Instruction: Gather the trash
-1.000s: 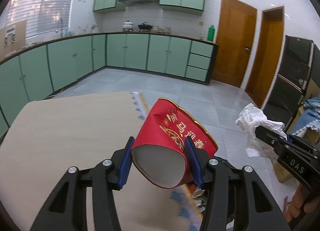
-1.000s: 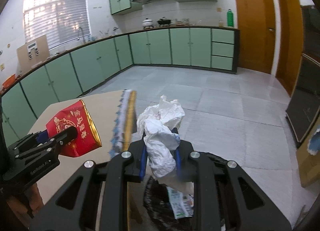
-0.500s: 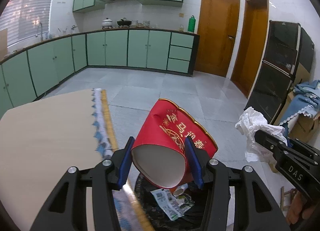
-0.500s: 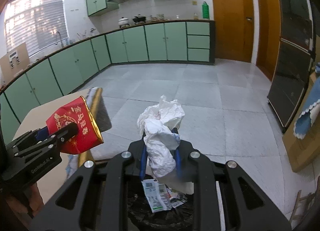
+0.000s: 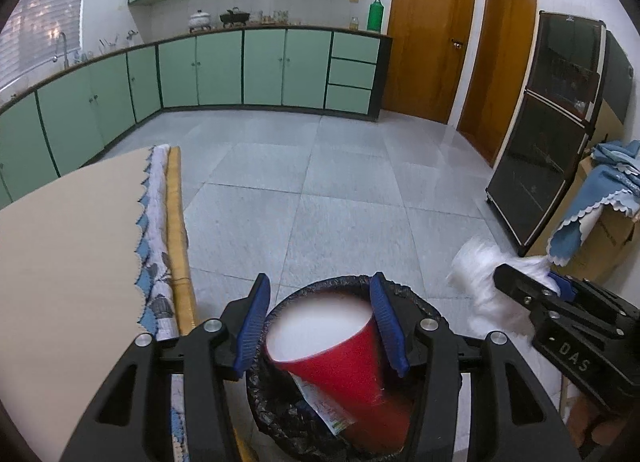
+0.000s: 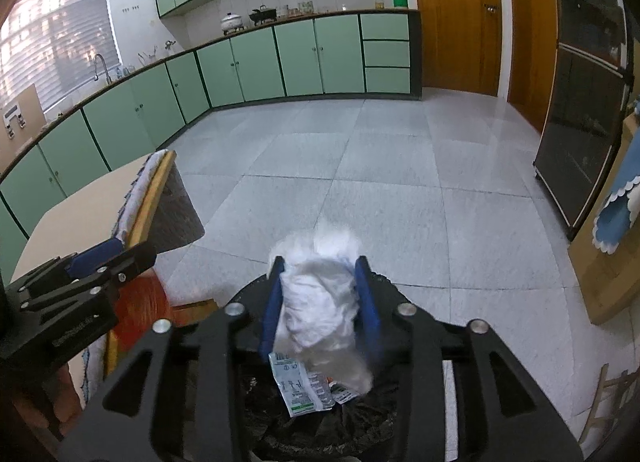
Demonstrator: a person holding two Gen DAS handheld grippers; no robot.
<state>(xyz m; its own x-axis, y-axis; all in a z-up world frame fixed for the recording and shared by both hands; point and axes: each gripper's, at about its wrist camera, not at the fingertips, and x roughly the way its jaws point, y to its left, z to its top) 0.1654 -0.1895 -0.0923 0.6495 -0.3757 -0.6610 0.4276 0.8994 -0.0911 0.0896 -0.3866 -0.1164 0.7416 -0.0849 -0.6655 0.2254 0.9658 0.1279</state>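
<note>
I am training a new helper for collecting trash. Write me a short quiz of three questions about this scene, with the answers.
1. What is between the fingers of the right hand-held gripper? A) a white crumpled wad B) a spoon C) a sponge
2. True or false: the black-lined bin is empty.
3. What colour is the cup at the bin's mouth?
Key: 1 A. 2 False: printed wrappers lie in it. 3 Red.

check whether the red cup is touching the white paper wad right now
Apart. The left wrist view shows the red cup over the bin and the white paper wad off to its right, with floor tiles showing between them.
</note>
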